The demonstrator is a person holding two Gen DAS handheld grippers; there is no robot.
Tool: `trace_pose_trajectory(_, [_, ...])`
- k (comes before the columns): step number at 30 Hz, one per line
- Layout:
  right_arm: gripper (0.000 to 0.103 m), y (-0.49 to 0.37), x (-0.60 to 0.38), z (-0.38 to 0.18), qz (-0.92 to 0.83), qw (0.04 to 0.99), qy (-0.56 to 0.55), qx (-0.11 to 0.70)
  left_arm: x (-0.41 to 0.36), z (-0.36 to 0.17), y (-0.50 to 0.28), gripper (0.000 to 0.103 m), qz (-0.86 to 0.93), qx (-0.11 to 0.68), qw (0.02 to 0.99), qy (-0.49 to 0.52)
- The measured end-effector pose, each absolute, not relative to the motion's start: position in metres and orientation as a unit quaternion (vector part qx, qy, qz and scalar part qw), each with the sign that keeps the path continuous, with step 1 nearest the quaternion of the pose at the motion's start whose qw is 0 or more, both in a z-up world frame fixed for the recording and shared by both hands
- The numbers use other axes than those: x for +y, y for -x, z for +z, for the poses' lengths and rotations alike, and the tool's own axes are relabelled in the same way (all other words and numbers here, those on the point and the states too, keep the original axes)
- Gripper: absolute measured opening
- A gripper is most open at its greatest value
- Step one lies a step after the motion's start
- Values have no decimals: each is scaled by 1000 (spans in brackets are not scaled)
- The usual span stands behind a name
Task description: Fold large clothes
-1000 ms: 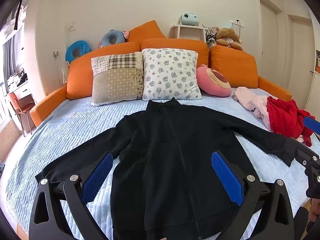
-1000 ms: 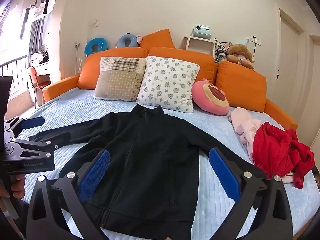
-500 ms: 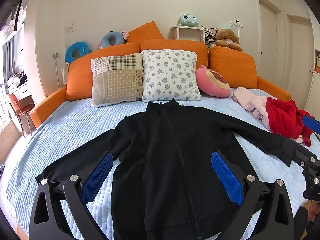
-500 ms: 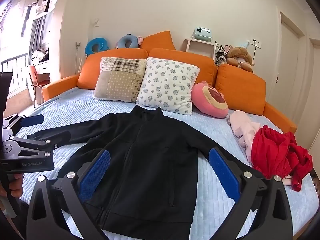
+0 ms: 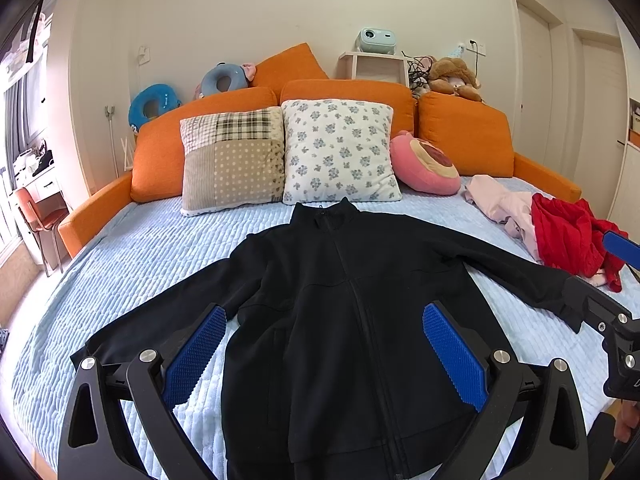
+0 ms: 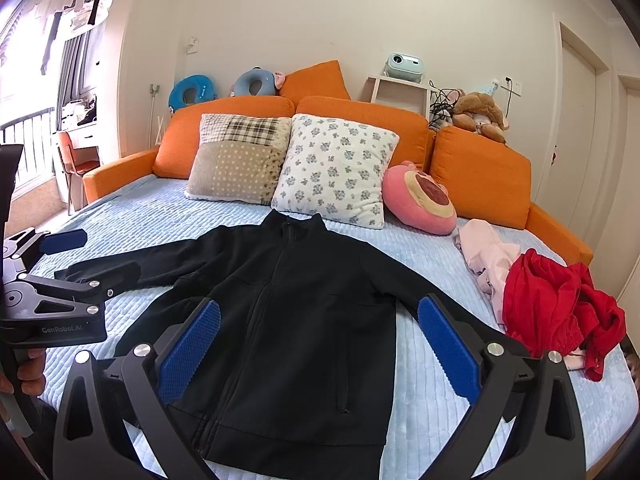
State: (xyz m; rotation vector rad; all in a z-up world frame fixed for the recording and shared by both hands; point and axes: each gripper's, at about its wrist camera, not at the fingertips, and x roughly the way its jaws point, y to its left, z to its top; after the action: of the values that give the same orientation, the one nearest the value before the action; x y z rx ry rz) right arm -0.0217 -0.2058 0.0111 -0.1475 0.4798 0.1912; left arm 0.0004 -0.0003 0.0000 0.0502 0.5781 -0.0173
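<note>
On the blue bedspread [image 5: 140, 248], just in front of the floral pillow [image 5: 340, 152], the black jacket [image 5: 348, 320] lay flat, front up, sleeves spread to both sides. The left gripper [image 5: 324, 356] and the right gripper [image 6: 320, 356] both hung above the jacket's lower half, jaws spread wide and holding nothing. A red garment [image 6: 556, 308] sat heaped beyond the jacket's right sleeve.

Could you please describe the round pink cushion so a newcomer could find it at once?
Start at the orange sofa back behind the bed. Two square pillows lean there; the pink cushion sits right of the floral pillow, the only round one, with a dark red centre.
</note>
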Motion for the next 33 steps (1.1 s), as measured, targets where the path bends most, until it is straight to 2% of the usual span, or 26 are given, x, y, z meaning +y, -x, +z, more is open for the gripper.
trace_pose_trajectory(33, [98, 22, -208, 9, 92, 964, 72, 237, -2, 6, 2, 100, -9, 287, 958, -23])
